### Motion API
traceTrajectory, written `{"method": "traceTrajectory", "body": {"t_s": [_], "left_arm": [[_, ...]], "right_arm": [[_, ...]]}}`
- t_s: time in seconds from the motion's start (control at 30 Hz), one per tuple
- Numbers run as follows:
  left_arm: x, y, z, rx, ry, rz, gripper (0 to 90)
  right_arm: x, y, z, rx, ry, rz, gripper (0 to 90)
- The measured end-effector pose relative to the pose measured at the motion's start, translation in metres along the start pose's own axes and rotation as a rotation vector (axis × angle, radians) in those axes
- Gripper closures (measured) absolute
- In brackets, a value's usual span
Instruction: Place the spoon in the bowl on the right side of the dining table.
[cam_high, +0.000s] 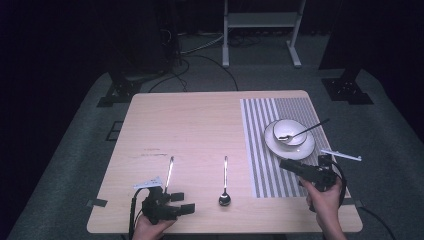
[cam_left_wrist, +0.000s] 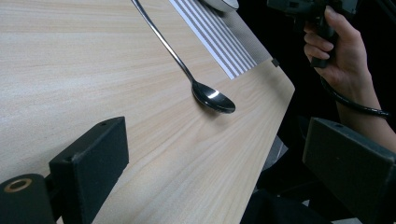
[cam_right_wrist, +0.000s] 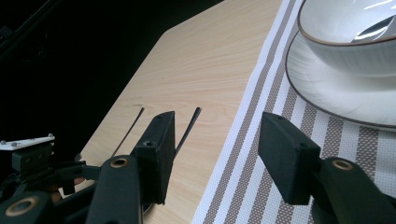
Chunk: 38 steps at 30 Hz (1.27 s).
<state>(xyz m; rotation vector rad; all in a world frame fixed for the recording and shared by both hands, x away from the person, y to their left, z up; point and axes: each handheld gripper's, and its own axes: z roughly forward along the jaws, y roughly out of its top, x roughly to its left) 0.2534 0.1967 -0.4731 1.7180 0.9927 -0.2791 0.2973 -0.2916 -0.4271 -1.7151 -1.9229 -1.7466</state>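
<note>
A metal spoon (cam_high: 225, 186) lies on the wooden table (cam_high: 190, 125), bowl end toward the person. To its left lies a second slim metal utensil (cam_high: 170, 170), its near end hidden behind my left gripper (cam_high: 184, 202). That gripper is open at the front left, pointing right at the spoon (cam_left_wrist: 210, 95) with nothing between its jaws. My right gripper (cam_high: 286, 164) hovers open over the striped placemat (cam_high: 265, 150), just short of the white plate (cam_high: 305, 149). A white bowl (cam_right_wrist: 345, 46) with a spoon (cam_high: 305, 131) in it sits on that plate.
A person's hand (cam_left_wrist: 341, 60) holds the right gripper past the table's right front corner. A white metal stand (cam_high: 260, 30) and dark equipment bases stand on the grey floor beyond the table. The table's front edge runs close to both grippers.
</note>
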Motion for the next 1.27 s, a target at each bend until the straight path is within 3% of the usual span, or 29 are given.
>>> {"method": "traceTrajectory", "body": {"t_s": [0.93,1.27], "left_arm": [[-0.002,0.0,0.0,0.003,-0.007,0.009,5.5],[-0.002,0.0,0.0,0.006,-0.01,0.009,5.5]], "right_arm": [[-0.001,-0.034,0.001,0.033,0.02,0.002,41.3],[-0.002,-0.052,0.007,0.014,0.076,0.002,40.4]]}}
